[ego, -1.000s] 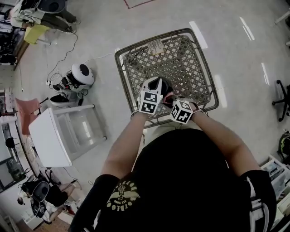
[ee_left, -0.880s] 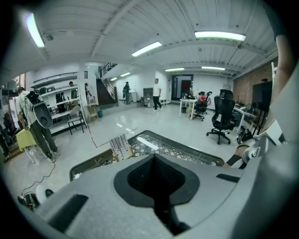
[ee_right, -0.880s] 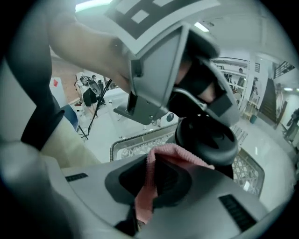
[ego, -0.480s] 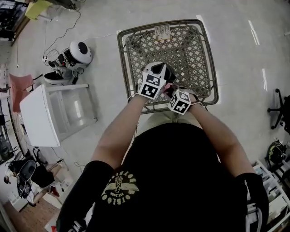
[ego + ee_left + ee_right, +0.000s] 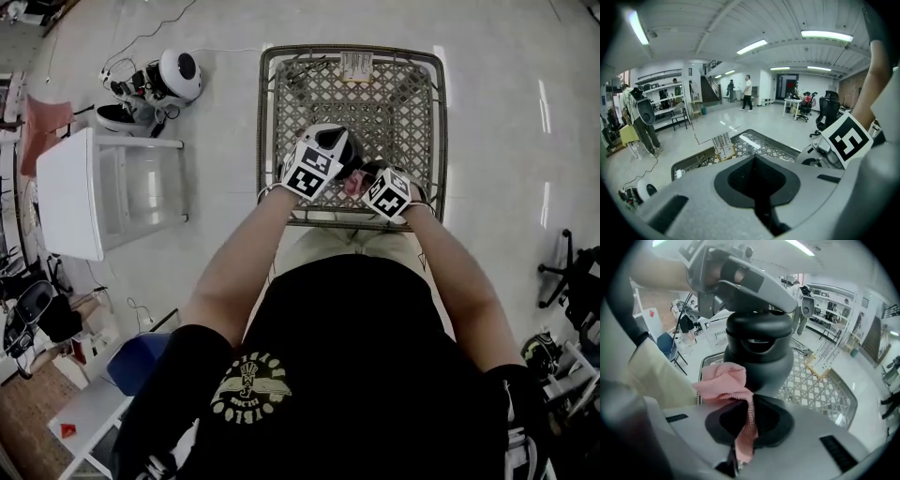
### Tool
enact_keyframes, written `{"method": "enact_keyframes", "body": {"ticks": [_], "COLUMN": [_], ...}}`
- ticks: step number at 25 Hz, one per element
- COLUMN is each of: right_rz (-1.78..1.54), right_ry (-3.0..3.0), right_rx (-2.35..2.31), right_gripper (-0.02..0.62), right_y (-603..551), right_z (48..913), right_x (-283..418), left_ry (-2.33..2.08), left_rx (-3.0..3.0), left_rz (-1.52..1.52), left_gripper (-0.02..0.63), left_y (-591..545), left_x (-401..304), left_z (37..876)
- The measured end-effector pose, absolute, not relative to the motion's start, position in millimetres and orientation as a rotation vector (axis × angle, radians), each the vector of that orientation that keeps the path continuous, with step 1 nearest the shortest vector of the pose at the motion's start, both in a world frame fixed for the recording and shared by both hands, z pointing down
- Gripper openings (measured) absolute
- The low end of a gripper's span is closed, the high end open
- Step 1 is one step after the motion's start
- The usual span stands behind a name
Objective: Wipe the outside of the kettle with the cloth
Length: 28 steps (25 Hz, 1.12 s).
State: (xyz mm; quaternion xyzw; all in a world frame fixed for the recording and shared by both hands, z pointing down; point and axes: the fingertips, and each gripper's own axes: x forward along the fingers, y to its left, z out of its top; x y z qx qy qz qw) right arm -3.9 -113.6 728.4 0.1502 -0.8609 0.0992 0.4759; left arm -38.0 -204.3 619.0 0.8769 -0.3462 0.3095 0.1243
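Note:
A dark grey kettle [image 5: 759, 350] stands over the lattice table [image 5: 272, 112]. My left gripper [image 5: 740, 280] sits on the kettle's top from above, jaws together on the handle. In the left gripper view the kettle is hidden under that gripper [image 5: 764, 211]. A pink cloth [image 5: 724, 378] is bunched against the kettle's near side, and a strip of it runs down into the shut jaws of my right gripper [image 5: 743, 437]. From the head view the two marker cubes sit side by side at the table's near edge, with the cloth [image 5: 354, 184] between them.
A paper tag [image 5: 356, 66] lies at the table's far edge. A white cabinet [image 5: 94, 197] stands on the floor to the left, with a white round device and cables [image 5: 173, 75] beyond it. An office chair [image 5: 572, 272] is at the right. People walk far off [image 5: 747, 91].
My right gripper has slid the cloth a little rightward and lower along the kettle's side. The left gripper has kept its place on the kettle. The head camera has shifted.

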Motion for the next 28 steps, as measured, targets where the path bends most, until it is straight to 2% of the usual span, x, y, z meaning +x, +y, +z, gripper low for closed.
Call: {"method": "enact_keyframes", "body": {"ticks": [14, 21, 28], "right_rz": [-0.122, -0.090, 0.007], "right_ry": [-1.978, -1.986, -1.996], "right_rx": [0.054, 0.244, 0.270], "right_gripper": [0.025, 0.025, 0.025], "right_y": [-180.1, -221.1, -184.5], "right_z": [740.5, 741.7, 756.4], "right_x": [5.2, -9.8, -4.0], "left_ry": [-1.158, -1.219, -1.221], "left_rx": [2.459, 2.454, 2.462], "left_rz": [0.905, 0.907, 0.910], "left_gripper": [0.003, 0.003, 0.003], "left_y": [-217.0, -215.4, -209.6], "left_x": [-40.5, -46.6, -52.0], "left_z": [620.7, 619.7, 624.0]}}
